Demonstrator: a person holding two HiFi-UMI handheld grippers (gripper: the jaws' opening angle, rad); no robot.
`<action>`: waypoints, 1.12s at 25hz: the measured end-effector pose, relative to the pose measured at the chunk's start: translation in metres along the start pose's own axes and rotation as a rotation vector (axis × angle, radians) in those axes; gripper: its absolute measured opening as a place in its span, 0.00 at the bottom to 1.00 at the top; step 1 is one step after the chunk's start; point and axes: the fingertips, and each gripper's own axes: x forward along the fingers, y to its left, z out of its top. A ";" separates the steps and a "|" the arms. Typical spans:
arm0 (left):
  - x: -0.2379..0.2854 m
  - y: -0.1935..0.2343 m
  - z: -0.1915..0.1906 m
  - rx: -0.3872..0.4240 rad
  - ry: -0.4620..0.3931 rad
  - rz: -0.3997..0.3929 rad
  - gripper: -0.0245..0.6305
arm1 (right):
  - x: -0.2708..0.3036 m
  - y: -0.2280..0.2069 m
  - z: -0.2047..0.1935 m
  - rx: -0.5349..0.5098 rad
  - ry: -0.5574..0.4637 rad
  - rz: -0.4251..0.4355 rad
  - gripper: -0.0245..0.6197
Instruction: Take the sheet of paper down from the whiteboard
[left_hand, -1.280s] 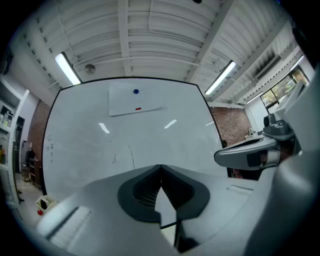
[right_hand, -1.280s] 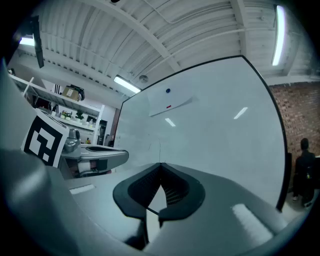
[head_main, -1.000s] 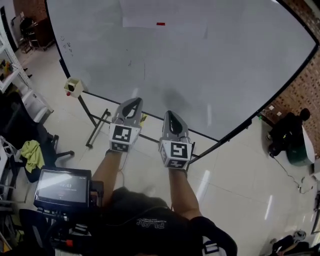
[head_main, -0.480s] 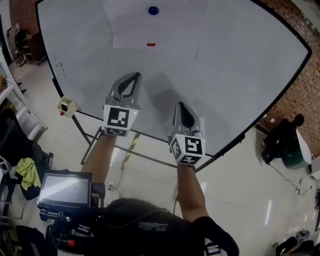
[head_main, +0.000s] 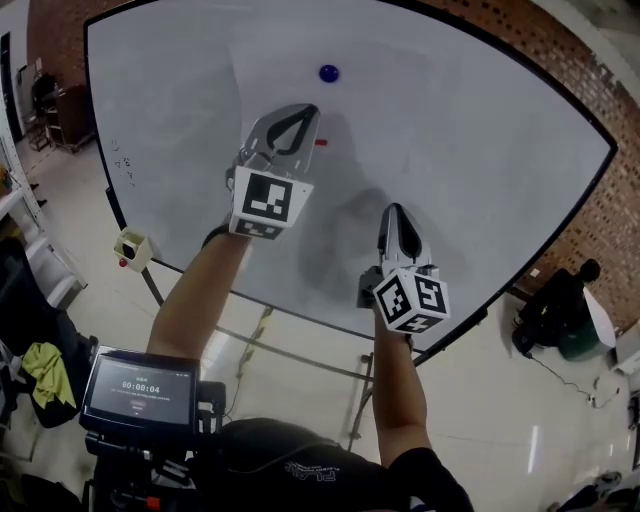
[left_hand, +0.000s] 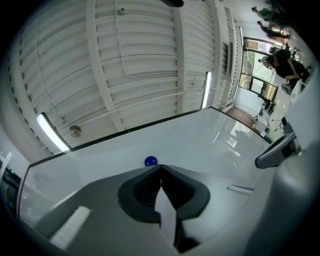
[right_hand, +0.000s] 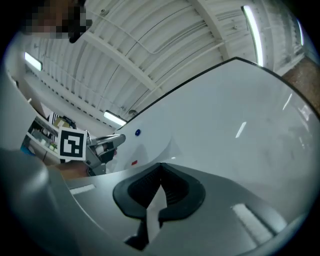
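Observation:
A white sheet of paper (head_main: 372, 100) hangs near the top of the whiteboard (head_main: 500, 150), pinned by a round blue magnet (head_main: 328, 73). A small red mark (head_main: 320, 142) sits lower on the sheet. My left gripper (head_main: 300, 110) is raised in front of the sheet, shut and empty, its tip just below the blue magnet (left_hand: 150, 161). My right gripper (head_main: 397, 210) is lower and to the right, also shut and empty, pointing up at the board. In the right gripper view the magnet (right_hand: 137, 132), the sheet's edge (right_hand: 162, 145) and the left gripper (right_hand: 122, 137) show to the left.
The whiteboard stands on a black frame with legs (head_main: 250, 345) on a glossy tiled floor. A small box (head_main: 131, 245) hangs at its lower left edge. A screen (head_main: 140, 387) sits at my chest. A black bag (head_main: 545, 315) lies at the right, chairs and shelves at the left.
Both grippers have risen from the board's lower edge up in front of it. The left one climbed further and now sits just under the magnet. Both stayed shut.

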 end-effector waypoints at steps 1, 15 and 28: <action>0.011 0.005 -0.005 -0.006 0.012 -0.008 0.04 | 0.010 -0.001 0.002 0.043 -0.003 0.023 0.06; 0.045 0.023 0.015 0.002 0.044 -0.033 0.29 | 0.039 0.005 0.040 0.209 0.000 0.143 0.34; 0.051 0.019 0.022 -0.005 0.035 -0.056 0.29 | 0.038 -0.006 0.045 0.236 -0.007 0.125 0.34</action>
